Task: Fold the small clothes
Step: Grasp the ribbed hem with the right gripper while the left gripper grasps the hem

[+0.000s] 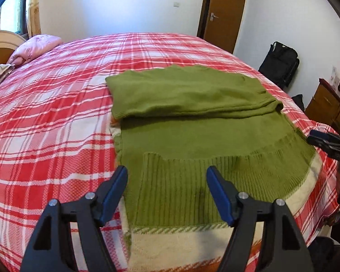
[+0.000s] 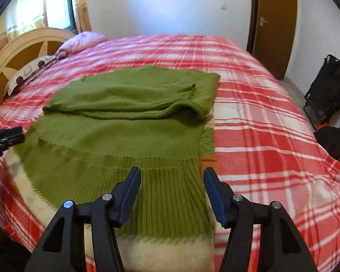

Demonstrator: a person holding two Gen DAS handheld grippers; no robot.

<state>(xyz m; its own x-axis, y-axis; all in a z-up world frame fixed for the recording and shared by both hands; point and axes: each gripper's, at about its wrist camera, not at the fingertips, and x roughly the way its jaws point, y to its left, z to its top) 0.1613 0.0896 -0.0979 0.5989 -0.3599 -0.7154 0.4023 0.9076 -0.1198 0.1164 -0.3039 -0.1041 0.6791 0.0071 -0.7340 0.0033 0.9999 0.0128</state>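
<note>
Sweater (image 1: 192, 117) orange edge: left wrist view.

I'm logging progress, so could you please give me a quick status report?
Left gripper and right gripper open, empty, above near hem. Green sweater flat on bed, far part folded over. Nothing in the way.

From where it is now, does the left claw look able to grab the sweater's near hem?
Probably yes: the left claw is open right above the green sweater's ribbed hem, with nothing lying between them.

Plaid bed (image 1: 56, 117), pink pillow (image 1: 34, 47) (headboard end)
</note>
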